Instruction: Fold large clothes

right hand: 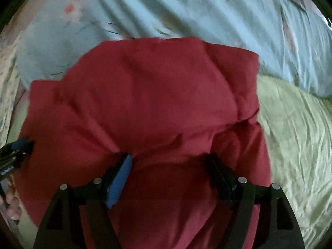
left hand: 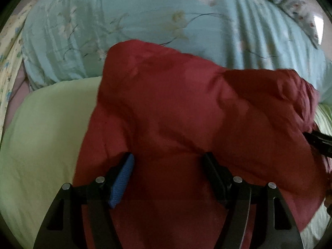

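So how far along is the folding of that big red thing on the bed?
Partly done, it seems: the red garment already lies doubled into a thick, puffy bundle on the green sheet. In hand: the left gripper and the right gripper both stand open over its near edge, gripping nothing. Probably left: another fold or a final flattening, since it looks lumpy.

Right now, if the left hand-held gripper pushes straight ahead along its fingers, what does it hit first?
Most likely the dark red garment: the left hand-held gripper is open and the bunched cloth fills the space between and ahead of its fingers. Depth is unclear; the teal floral quilt lies beyond.
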Motion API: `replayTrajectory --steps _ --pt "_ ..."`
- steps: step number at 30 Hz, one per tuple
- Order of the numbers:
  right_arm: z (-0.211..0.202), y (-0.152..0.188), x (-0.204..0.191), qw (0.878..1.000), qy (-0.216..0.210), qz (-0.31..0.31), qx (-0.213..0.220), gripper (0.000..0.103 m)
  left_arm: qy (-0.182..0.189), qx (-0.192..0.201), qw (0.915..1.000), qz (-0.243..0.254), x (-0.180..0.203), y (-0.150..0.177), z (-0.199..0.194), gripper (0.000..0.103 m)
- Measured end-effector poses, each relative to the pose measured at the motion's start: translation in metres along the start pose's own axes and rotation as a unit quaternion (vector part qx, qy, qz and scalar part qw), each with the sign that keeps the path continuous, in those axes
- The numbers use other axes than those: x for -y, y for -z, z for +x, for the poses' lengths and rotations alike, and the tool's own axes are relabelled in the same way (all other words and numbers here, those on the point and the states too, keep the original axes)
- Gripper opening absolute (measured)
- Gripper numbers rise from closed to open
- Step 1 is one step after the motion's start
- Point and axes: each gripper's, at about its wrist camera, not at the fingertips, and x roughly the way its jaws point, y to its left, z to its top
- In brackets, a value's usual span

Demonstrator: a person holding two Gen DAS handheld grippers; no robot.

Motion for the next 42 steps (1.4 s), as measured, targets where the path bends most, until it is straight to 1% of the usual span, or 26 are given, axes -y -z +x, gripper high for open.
replayTrajectory --steps 1,3,6,7,11,16,20,24,27,30,31,32,34,37,39,42 --pt "0.004 -0.002 0.006 1.000 0.003 0.013 -0.004 0.076 0.001 -0.006 1.0000 -0.008 -0.003 -0.003 0.004 0.070" --pt "0.013 -0.007 0.021 0.998 -0.012 0.052 -0.017 0.077 0.000 -0.016 0.9995 -0.028 -0.012 -0.010 0.015 0.070" --pt "0.021 -0.012 0.034 0.997 -0.012 0.078 -0.024 0.077 0.001 -0.037 0.9971 -0.066 -0.028 -0.020 0.040 0.071" --pt "0.024 -0.012 0.036 0.996 -0.014 0.085 -0.026 0.077 0.001 -0.040 0.9966 -0.072 -0.030 -0.021 0.044 0.071" --pt "0.031 -0.013 0.035 0.996 -0.006 0.082 -0.023 0.079 -0.014 -0.040 0.9970 -0.065 -0.028 -0.021 0.053 0.072" --pt "0.034 -0.012 0.037 0.996 -0.011 0.085 -0.022 0.080 -0.017 -0.039 0.9971 -0.063 -0.026 -0.026 0.057 0.072" --pt "0.035 -0.014 0.036 0.996 -0.011 0.085 -0.022 0.080 -0.012 -0.032 0.9971 -0.068 -0.027 -0.024 0.043 0.071" --pt "0.032 -0.017 0.038 0.996 -0.014 0.086 -0.022 0.081 0.006 -0.020 0.9969 -0.076 -0.032 -0.016 0.017 0.071" --pt "0.029 -0.012 0.040 0.996 -0.017 0.086 -0.016 0.081 0.011 -0.010 0.9963 -0.085 -0.039 -0.009 -0.001 0.071" --pt "0.013 -0.007 0.040 0.996 -0.020 0.087 -0.004 0.081 0.017 0.002 0.9955 -0.093 -0.050 -0.001 -0.020 0.072" --pt "0.005 -0.005 0.042 0.996 -0.024 0.091 0.001 0.081 0.017 0.003 0.9953 -0.095 -0.053 0.002 -0.024 0.075" --pt "-0.002 -0.003 0.043 0.995 -0.030 0.095 0.006 0.081 0.017 0.002 0.9951 -0.097 -0.055 0.005 -0.027 0.077" --pt "-0.016 0.002 0.047 0.994 -0.039 0.102 0.012 0.081 0.023 0.001 0.9943 -0.104 -0.063 0.010 -0.032 0.078" --pt "-0.039 0.013 0.053 0.992 -0.064 0.106 0.021 0.081 0.034 -0.002 0.9922 -0.120 -0.074 0.018 -0.039 0.078" --pt "-0.055 0.023 0.057 0.991 -0.073 0.109 0.025 0.081 0.044 -0.006 0.9901 -0.133 -0.085 0.024 -0.041 0.079" --pt "-0.066 0.040 0.065 0.990 -0.078 0.115 0.021 0.081 0.064 -0.015 0.9863 -0.152 -0.095 0.028 -0.037 0.080"
